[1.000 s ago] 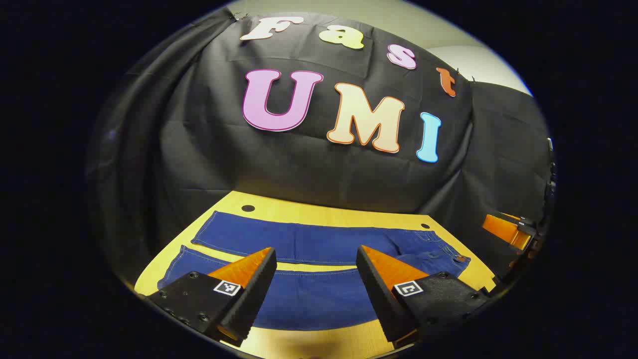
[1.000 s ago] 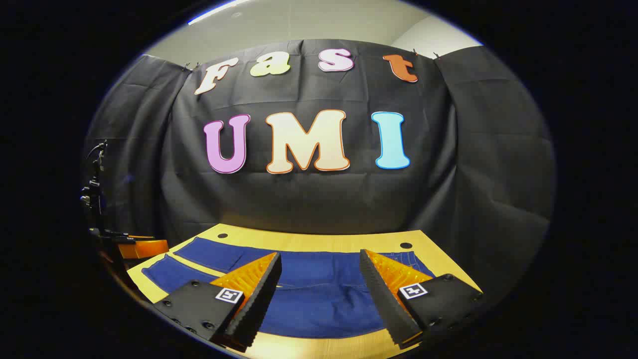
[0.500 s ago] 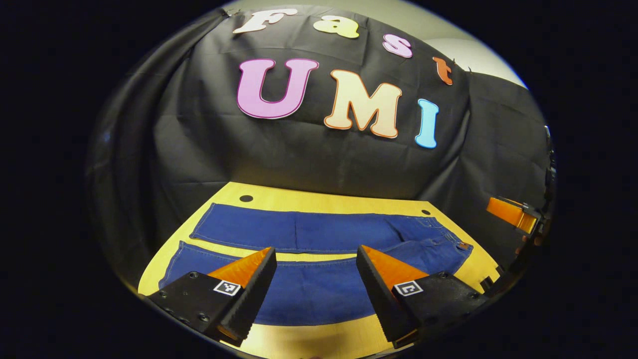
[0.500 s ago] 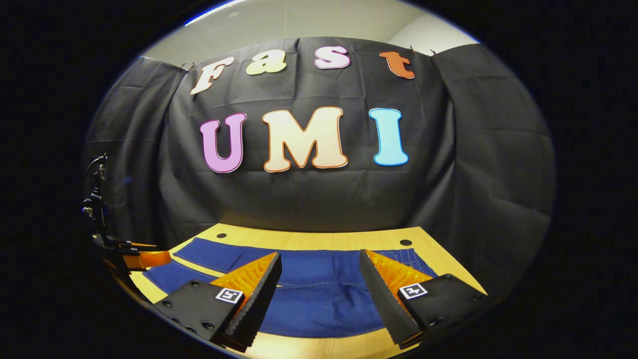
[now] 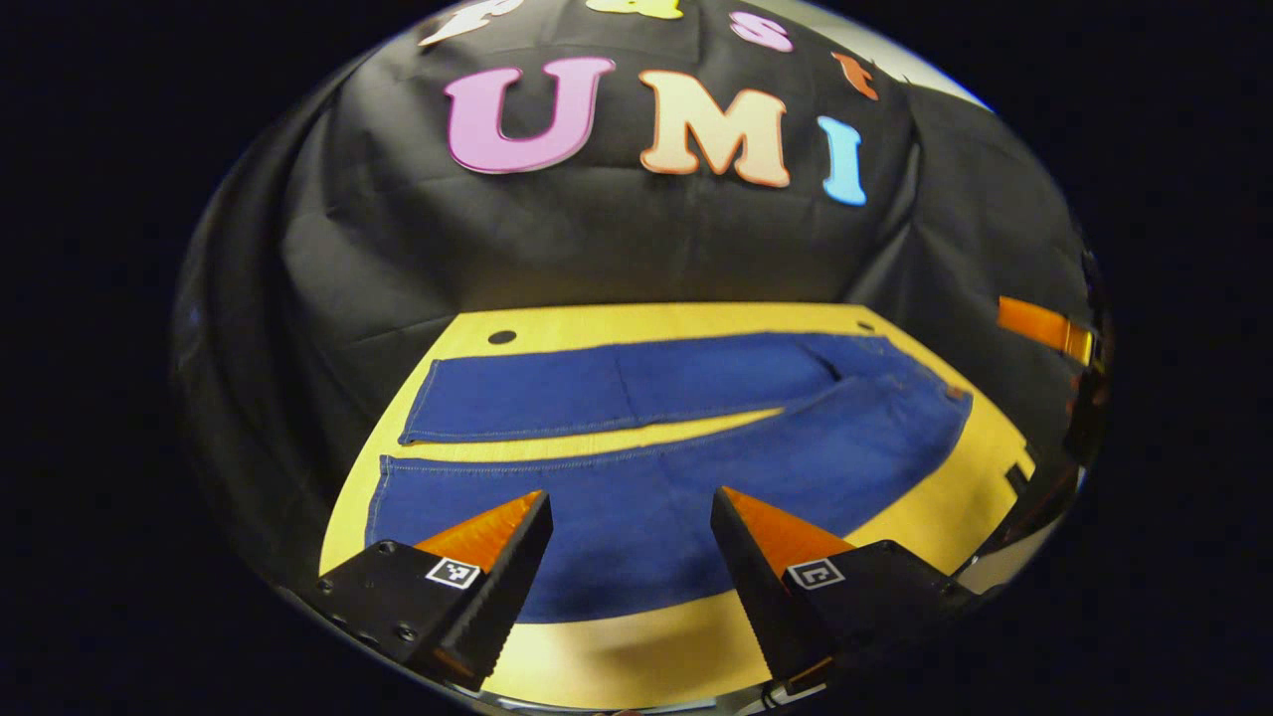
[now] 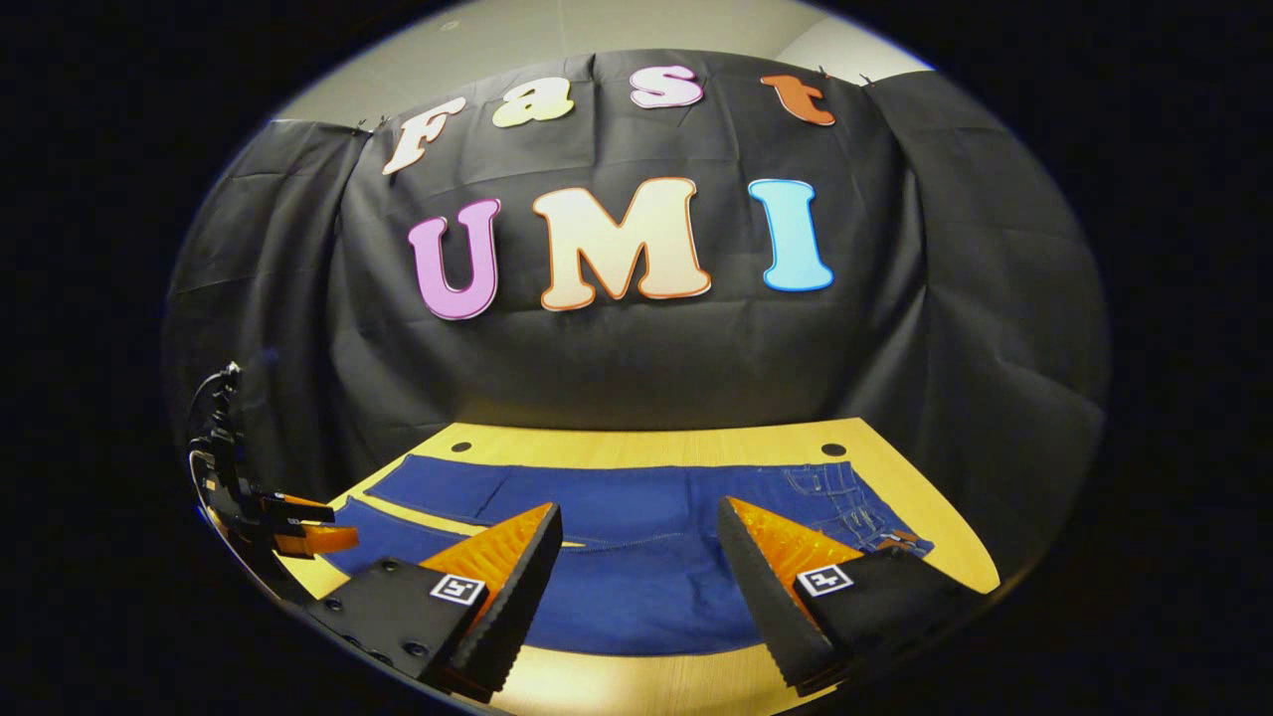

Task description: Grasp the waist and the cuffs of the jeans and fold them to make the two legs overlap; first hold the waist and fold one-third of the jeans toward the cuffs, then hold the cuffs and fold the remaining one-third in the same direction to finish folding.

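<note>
Dark blue jeans [image 5: 636,447] lie flat on the yellow wooden table [image 5: 617,646], legs apart, cuffs to the left and the waist [image 5: 945,408] at the right. My left gripper [image 5: 632,512] hovers open above the near leg, nothing between its fingers. In the right gripper view the jeans [image 6: 636,567] spread across the table [image 6: 636,686], the waist [image 6: 875,517] at the right. My right gripper [image 6: 636,527] is open over the upper-leg region, holding nothing. The left gripper [image 6: 298,522] shows at the left edge of that view, and the right gripper [image 5: 1044,328] at the far right of the left gripper view.
The black cloth wall [image 6: 636,368] rises right behind the table. Two small round holes [image 5: 501,337] [image 6: 832,449] sit near the table's back corners. A strip of bare table [image 5: 597,651] runs along the near edge in front of the jeans.
Both cameras have tilted down and risen, the left one much more, so more of the table and the jeans' whole length shows. Both grippers stay open.
</note>
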`<state>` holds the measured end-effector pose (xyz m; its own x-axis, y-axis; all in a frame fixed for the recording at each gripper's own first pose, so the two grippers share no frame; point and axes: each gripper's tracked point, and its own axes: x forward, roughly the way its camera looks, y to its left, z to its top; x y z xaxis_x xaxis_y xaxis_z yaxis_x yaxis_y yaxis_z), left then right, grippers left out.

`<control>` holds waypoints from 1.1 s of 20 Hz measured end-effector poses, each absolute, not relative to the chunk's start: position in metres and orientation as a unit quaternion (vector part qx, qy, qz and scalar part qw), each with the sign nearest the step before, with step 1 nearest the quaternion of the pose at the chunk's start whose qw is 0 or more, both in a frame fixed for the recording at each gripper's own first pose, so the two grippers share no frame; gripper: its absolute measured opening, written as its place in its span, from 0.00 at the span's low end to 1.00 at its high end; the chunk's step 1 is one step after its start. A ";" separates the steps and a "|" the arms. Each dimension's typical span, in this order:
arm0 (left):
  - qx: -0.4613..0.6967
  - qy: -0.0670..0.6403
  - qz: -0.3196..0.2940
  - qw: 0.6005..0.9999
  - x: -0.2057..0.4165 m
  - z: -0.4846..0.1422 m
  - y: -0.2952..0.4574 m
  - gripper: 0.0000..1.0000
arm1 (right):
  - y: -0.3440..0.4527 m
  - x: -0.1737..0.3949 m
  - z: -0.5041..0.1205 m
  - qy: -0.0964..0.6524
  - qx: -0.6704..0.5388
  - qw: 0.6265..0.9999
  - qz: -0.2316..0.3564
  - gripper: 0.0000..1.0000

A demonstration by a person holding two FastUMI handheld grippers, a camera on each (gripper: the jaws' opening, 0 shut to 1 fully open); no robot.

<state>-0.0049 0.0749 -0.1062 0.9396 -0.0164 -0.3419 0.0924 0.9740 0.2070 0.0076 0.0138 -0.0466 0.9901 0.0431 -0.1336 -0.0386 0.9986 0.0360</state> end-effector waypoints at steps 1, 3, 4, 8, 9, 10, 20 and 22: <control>0.130 0.193 -0.040 0.972 -0.010 -0.118 0.082 0.95 | 0.015 0.007 -0.051 0.076 0.016 0.997 0.024 0.98; 0.178 0.236 -0.068 0.953 -0.022 -0.139 0.099 0.96 | 0.018 0.007 -0.061 0.091 0.019 0.995 0.031 0.98; 0.203 0.259 -0.080 0.941 -0.027 -0.149 0.108 0.95 | 0.018 0.007 -0.065 0.097 0.022 0.994 0.034 0.98; 0.255 0.331 -0.113 0.901 -0.043 -0.181 0.143 0.95 | 0.008 0.007 -0.075 0.117 0.025 0.992 0.025 0.94; 0.256 0.348 -0.116 0.895 -0.046 -0.187 0.153 0.95 | 0.002 0.007 -0.078 0.122 0.022 0.992 0.020 0.94; 0.259 0.361 -0.117 0.888 -0.047 -0.191 0.163 0.94 | -0.002 0.006 -0.080 0.127 0.020 0.992 0.016 0.98; 0.286 0.438 -0.145 0.840 -0.047 -0.209 0.200 0.93 | -0.033 0.016 -0.087 0.147 0.024 0.989 -0.011 0.98; 0.285 0.445 -0.151 0.836 -0.047 -0.212 0.199 0.93 | -0.034 0.015 -0.090 0.152 0.020 0.988 -0.012 0.94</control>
<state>-0.0475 0.1994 -0.2116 0.5592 0.0020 -0.8290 0.5056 0.7917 0.3429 0.0150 -0.0340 -0.0898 0.9536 -0.0172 -0.3005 0.0291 0.9990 0.0352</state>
